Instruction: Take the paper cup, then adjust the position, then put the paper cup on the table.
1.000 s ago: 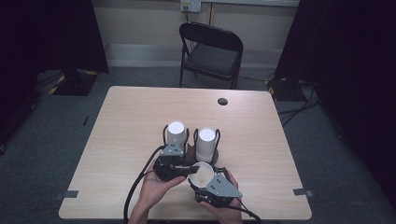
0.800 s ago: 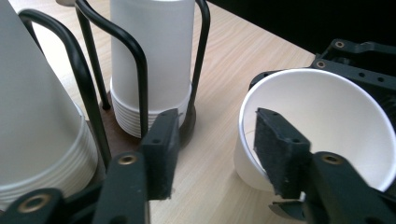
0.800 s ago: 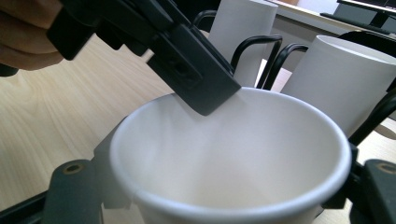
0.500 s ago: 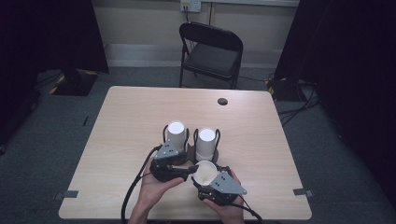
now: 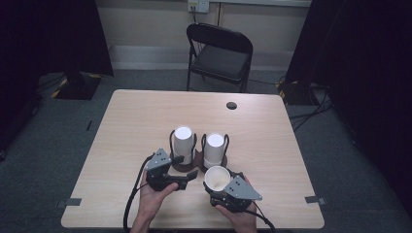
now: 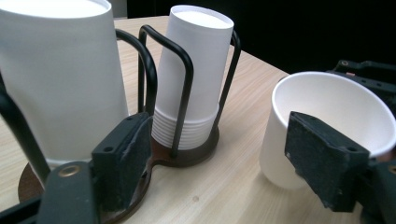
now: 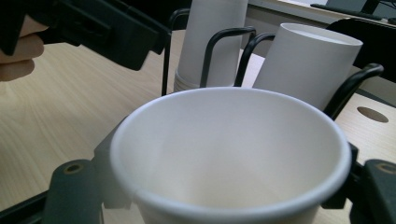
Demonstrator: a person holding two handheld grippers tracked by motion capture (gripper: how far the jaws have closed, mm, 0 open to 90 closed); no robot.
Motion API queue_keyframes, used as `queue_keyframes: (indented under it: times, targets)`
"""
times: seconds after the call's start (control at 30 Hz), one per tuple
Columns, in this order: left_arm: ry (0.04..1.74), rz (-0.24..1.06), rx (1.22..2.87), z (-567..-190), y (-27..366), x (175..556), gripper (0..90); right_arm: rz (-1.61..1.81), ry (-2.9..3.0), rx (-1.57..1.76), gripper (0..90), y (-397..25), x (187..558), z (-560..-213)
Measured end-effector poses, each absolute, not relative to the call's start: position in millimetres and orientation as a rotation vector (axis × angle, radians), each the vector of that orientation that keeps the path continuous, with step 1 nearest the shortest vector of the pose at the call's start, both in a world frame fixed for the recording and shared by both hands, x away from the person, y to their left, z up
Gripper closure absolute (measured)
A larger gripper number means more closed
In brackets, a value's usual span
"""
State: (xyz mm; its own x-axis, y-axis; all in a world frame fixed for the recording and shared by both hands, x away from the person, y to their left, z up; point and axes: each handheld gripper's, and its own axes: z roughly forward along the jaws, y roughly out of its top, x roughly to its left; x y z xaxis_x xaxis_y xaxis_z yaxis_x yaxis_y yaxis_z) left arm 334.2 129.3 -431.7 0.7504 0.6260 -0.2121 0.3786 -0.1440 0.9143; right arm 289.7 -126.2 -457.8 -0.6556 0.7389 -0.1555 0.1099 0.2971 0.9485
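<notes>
Broadly, the wooden table [image 5: 145, 121] has open surface across its far half and along both sides; activity sits near the edge closest to the person. A two-ring black wire cup holder [image 5: 197, 162] on a dark base stands near the table's middle, each ring carrying an inverted stack of white paper cups: left stack [image 5: 183, 144], right stack [image 5: 214, 149]. The right gripper [image 5: 224, 190] is clamped on a single open white cup [image 5: 216, 178], mouth tilted toward the person, just in front of the right stack; in the right gripper view the cup [image 7: 231, 154] sits between both jaws with the holder wires close behind it. The left gripper [image 5: 189, 175] hovers with jaws apart and empty, just in front of the holder's base; in the left gripper view its left jaw overlaps the base [image 6: 187, 156] and the held cup [image 6: 322, 126] stands just beside its right jaw. A small dark round hole [image 5: 231, 105] lies near the far edge, and a black folding chair [image 5: 219, 53] stands beyond the table. The held cup's bottom is hidden by the right gripper; contact between the left jaw and the base cannot be determined.
</notes>
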Motion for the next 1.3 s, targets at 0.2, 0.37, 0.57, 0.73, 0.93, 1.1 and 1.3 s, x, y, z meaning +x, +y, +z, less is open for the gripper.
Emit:
queue_keyframes:
  times: [0.2,0.37,0.57,0.73,0.93,1.1,1.3]
  targets:
    - [0.782,0.266,1.736,-442.4,136.0,327.5,20.4,1.39,1.969,0.828,25.9,-135.8,291.3,-456.7]
    - [0.798,0.304,1.728,-454.0,144.2,321.8,20.2,1.407,1.946,0.876,26.0,-145.2,294.6,-454.2]
    - [0.853,0.343,1.72,-470.1,155.1,317.9,20.2,1.419,1.917,0.926,26.2,-154.3,300.8,-451.6]
    - [0.898,0.415,1.702,-480.0,159.5,313.3,20.4,1.42,1.904,0.952,26.2,-160.5,306.1,-449.0]
    - [0.948,0.56,1.637,-483.1,159.9,306.2,15.1,1.42,1.877,0.979,26.3,-169.0,312.9,-445.1]
    - [0.972,0.594,1.634,-488.7,160.1,305.0,15.2,1.393,1.847,1.023,26.2,-179.1,319.9,-438.7]
    - [0.982,0.619,1.615,-492.6,159.6,301.7,15.4,1.429,1.799,1.075,26.2,-193.2,331.0,-433.6]
